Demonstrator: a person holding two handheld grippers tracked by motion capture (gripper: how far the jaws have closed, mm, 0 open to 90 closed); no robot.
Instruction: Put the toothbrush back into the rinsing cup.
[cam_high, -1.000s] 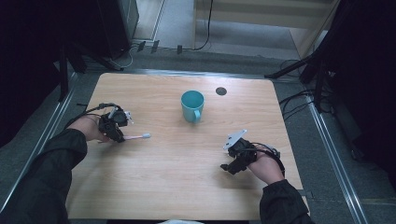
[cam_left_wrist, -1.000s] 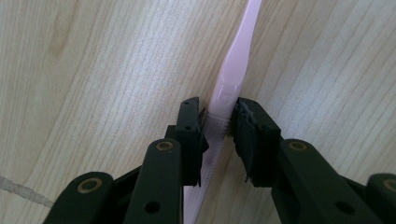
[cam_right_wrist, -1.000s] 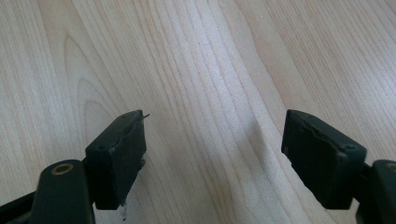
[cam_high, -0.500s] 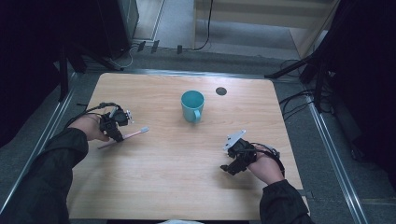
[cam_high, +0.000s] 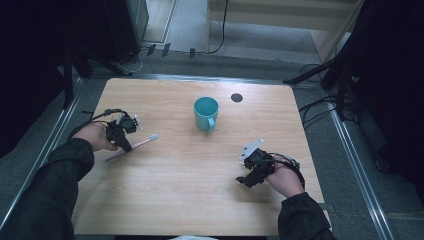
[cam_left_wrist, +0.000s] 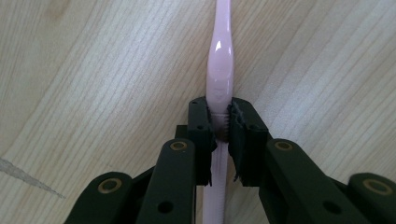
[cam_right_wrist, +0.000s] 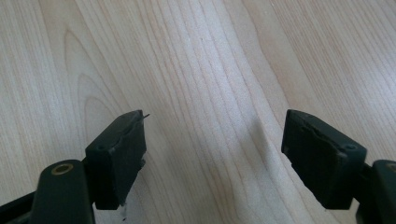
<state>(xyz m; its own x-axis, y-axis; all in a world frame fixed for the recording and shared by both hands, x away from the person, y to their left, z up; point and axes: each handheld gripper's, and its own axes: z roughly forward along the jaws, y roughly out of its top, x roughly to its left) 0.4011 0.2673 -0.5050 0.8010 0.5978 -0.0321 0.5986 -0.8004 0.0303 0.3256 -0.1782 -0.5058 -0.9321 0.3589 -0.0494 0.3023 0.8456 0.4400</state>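
Note:
A pink toothbrush (cam_high: 141, 144) with a white head is held at the table's left side, its handle pinched in my left gripper (cam_high: 125, 145). In the left gripper view the two black jaws are shut on the pink toothbrush (cam_left_wrist: 219, 51), which runs up and away over the wood. A teal mug (cam_high: 206, 113) stands upright near the table's middle, toward the far side, handle facing the near edge. My right gripper (cam_high: 247, 177) rests low at the near right, jaws wide apart with bare wood between them in the right gripper view (cam_right_wrist: 215, 154).
A small dark round hole (cam_high: 236, 97) sits in the wooden table (cam_high: 175, 200) right of the mug. Cables and dark stands lie on the floor around the table's edges.
The left gripper has lifted and turned the toothbrush, its head swinging toward the far right. The right gripper has not moved.

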